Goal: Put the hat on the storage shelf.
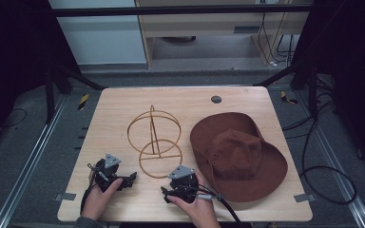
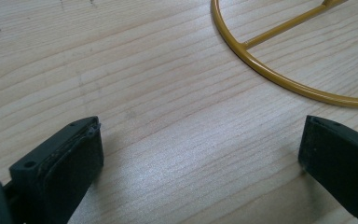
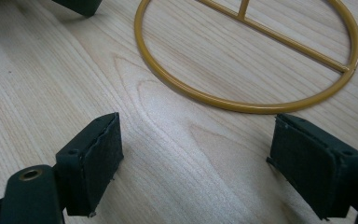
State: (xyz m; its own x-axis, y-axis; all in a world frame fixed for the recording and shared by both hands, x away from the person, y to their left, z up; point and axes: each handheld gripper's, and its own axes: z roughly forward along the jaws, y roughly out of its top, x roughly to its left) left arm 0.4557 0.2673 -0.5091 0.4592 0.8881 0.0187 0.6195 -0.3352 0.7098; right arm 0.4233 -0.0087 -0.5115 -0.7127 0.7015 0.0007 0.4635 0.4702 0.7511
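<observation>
- You are holding the left gripper (image 1: 132, 176) low over the wooden table (image 1: 119, 114) at about seven o'clock on the tabletop, your left hand (image 1: 97, 197) wrapped around its body from the near edge.
- In the left gripper view its jaws are standing wide apart, released, with bare wood grain between them and nothing caught.
- You are holding the right gripper (image 1: 166, 194) at about six o'clock, your right hand (image 1: 200, 209) gripping it close to the near edge, its cable (image 1: 228, 209) trailing off toward five o'clock.
- In the right gripper view its jaws are also spread wide, released, with plain wood between the pads.
- The gold wire hat stand (image 1: 154, 140) is sitting near the table's centre, its round base ring (image 1: 160, 159) lying flat on the wood and its upright hoops (image 1: 153, 126) rising behind it toward twelve o'clock.
- The base ring is lying just ahead of both grippers: in the left gripper view the base ring (image 2: 279, 77) is curving across at one o'clock, apart from the jaws; in the right gripper view the base ring (image 3: 200, 95) with its crossbar (image 3: 284, 39) is spreading across twelve o'clock, close to the jaws but not touching.
- The brown wide-brimmed hat (image 1: 237, 154) is resting crown-up on the table at about four o'clock, just beside the stand and not on it.
- Its brim is reaching toward your right hand; I cannot tell whether they are touching.
- A small dark round disc (image 1: 216, 99) is showing in the tabletop near one o'clock.
</observation>
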